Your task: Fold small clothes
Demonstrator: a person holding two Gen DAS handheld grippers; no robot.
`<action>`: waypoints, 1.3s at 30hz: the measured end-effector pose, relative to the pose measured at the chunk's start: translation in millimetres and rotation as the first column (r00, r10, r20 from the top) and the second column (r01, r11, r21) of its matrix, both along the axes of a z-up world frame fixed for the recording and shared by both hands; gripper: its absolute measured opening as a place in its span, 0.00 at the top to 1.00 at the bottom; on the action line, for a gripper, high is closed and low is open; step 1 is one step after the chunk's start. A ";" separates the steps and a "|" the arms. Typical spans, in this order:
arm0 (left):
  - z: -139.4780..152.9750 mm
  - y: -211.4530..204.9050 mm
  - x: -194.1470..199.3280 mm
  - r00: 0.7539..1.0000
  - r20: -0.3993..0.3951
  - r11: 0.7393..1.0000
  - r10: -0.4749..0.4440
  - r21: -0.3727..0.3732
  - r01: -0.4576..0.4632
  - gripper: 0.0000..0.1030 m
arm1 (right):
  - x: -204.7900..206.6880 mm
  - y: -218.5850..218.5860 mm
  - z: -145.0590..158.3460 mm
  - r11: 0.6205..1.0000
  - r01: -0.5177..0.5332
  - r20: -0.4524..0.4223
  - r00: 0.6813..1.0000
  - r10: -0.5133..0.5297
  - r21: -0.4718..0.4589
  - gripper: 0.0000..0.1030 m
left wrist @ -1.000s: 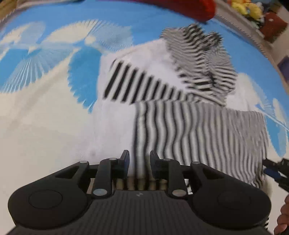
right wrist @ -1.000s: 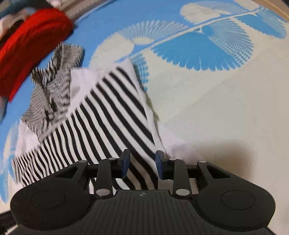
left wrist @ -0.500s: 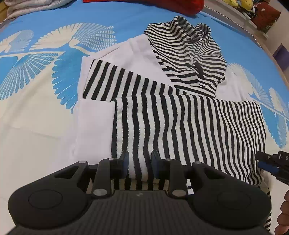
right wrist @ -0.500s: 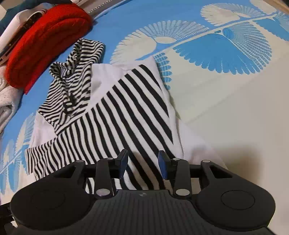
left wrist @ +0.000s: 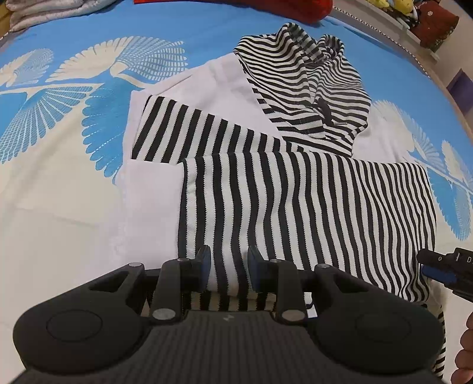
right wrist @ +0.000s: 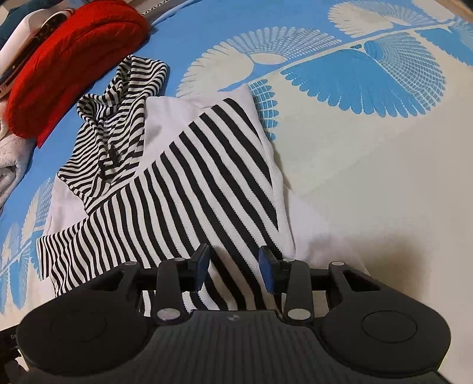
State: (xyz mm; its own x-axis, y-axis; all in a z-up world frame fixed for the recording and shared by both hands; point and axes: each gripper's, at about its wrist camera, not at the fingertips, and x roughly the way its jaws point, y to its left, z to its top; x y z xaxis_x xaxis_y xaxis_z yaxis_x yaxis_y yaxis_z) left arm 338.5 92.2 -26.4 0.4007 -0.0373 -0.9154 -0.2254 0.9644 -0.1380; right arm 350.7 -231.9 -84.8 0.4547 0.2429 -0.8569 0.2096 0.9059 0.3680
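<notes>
A black-and-white striped hooded top (left wrist: pixel 295 201) lies on the bed, its white body partly covered by folded striped sleeves, its hood (left wrist: pixel 310 88) at the far end. My left gripper (left wrist: pixel 229 265) is open, its fingers either side of the near striped hem. My right gripper (right wrist: pixel 233 265) is open over the near striped edge of the top (right wrist: pixel 189 189). The right gripper's tip (left wrist: pixel 440 268) shows at the right edge of the left wrist view.
The blue and cream leaf-print bedspread (right wrist: pixel 369 147) surrounds the top. A red knit garment (right wrist: pixel 68 59) and grey folded cloth (right wrist: pixel 11 165) lie beyond the hood. Toys and a shelf (left wrist: pixel 425 17) stand at the far right.
Both grippers have opened wider and the hem has settled flat on the bed. The views have steadied and pulled back slightly.
</notes>
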 end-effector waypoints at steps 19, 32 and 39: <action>32.3 -0.5 -1.1 0.982 0.186 0.999 0.041 -0.020 -0.038 0.71 | -12.8 -10.7 42.0 0.991 -0.034 0.130 0.990 0.050 -0.126 0.63; 81.0 23.7 63.1 0.946 0.324 0.998 0.016 0.052 -0.034 0.71 | -16.5 -35.4 58.7 0.985 -0.049 0.175 0.982 0.078 -0.163 0.63; 67.3 36.5 200.3 0.953 0.301 0.995 -0.020 0.098 -0.010 0.71 | -3.8 -43.8 55.7 0.984 -0.054 0.161 0.984 0.082 -0.171 0.63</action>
